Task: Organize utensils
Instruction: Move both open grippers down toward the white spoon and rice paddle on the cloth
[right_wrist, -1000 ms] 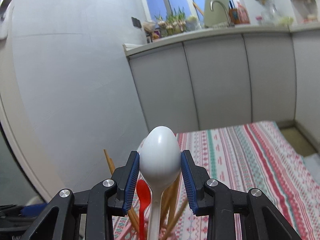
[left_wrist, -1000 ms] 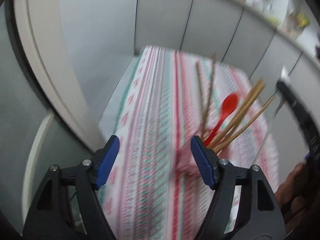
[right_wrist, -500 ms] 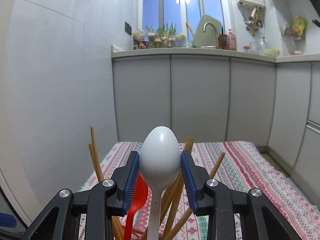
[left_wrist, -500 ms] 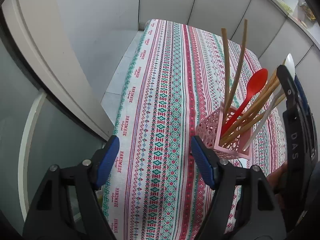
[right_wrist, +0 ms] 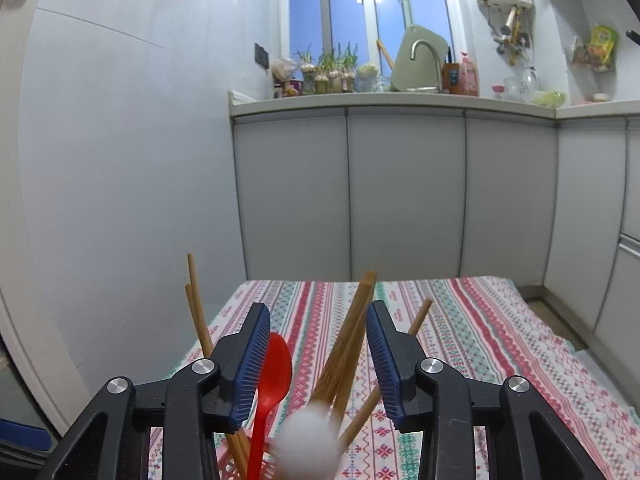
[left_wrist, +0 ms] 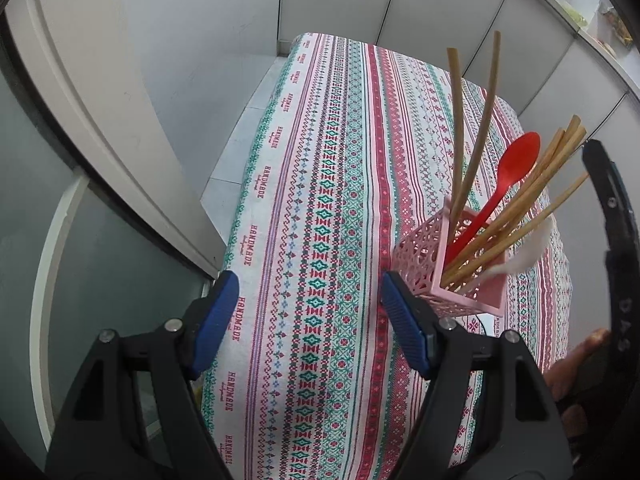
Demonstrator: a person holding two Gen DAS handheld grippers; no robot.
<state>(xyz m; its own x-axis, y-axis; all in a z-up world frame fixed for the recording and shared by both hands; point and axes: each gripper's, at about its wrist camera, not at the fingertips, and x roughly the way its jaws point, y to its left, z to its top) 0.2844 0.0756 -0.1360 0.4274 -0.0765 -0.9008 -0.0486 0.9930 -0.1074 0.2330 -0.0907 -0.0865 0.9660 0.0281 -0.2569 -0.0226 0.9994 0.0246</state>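
Observation:
A pink lattice basket [left_wrist: 420,264] stands on the striped tablecloth [left_wrist: 320,200], holding a red spoon [left_wrist: 516,160] and several wooden chopsticks [left_wrist: 520,216]. A white spoon [right_wrist: 308,444], blurred, drops bowl-up among them, also seen as a white smear [left_wrist: 528,252] at the basket's right side. My right gripper [right_wrist: 317,312] hovers just above the basket with its jaws opening; its pads stand clear of the spoon. My left gripper [left_wrist: 308,284] is open over the cloth to the left of the basket, with nothing between its fingers.
The table's left edge drops to a tiled floor [left_wrist: 240,152] beside a white door frame [left_wrist: 100,120]. Grey cabinets [right_wrist: 404,192] under a counter with a sink tap [right_wrist: 424,60] stand beyond the table's far end. A hand [left_wrist: 576,364] shows at the right.
The white spoon was clamped by its bowl between the right pads; now the jaws stand wider and the spoon has slipped down towards the basket. The left view has steadied over the cloth.

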